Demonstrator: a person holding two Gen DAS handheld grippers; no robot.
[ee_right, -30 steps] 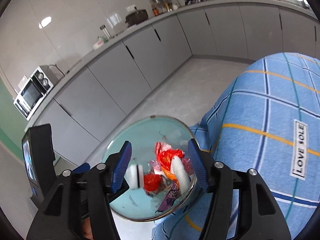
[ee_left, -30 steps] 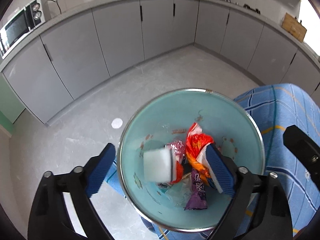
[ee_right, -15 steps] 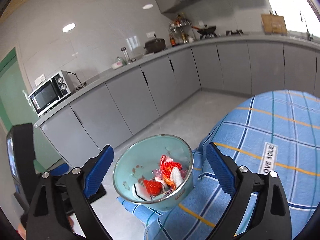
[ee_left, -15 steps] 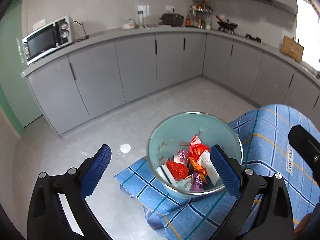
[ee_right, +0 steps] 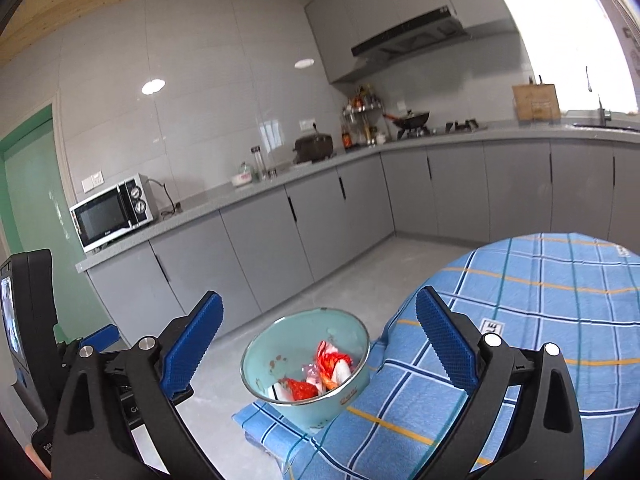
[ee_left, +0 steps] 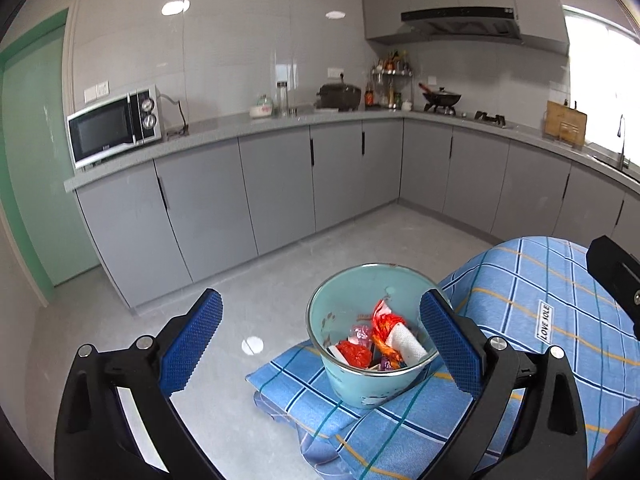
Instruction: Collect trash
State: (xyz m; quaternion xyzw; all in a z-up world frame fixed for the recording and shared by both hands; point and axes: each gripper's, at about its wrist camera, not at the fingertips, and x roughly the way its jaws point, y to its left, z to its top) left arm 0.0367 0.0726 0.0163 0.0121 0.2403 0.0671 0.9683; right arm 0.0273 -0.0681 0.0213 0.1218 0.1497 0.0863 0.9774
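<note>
A pale blue enamel bowl [ee_left: 360, 388] stands on the corner of a table under a blue plaid cloth [ee_left: 520, 300]. In it lie a red wrapper [ee_left: 354, 354], an orange-red wrapper [ee_left: 386, 320], a white tissue wad [ee_left: 408, 344] and smaller scraps. My left gripper [ee_left: 319, 300] hovers above and behind the bowl, open and empty. My right gripper [ee_right: 319, 298] is also back from the bowl [ee_right: 280, 344], its jaws opening with nothing between them. The red wrapper [ee_right: 300, 389] and white wad [ee_right: 340, 370] rest inside. The left gripper's blue pad [ee_right: 100, 336] shows at the left edge.
Grey kitchen cabinets [ee_left: 280, 188] run along the far wall and round to the right. On the counter stands a microwave [ee_left: 114, 128]. Grey floor [ee_left: 248, 280] lies between table and cabinets, with a white spot [ee_left: 252, 346]. A green door [ee_left: 32, 152] is at the left.
Both grippers pulled back and up from the bowl. The white block that was between the left jaws now lies in the bowl. The right jaws spread wide, away from the white wad.
</note>
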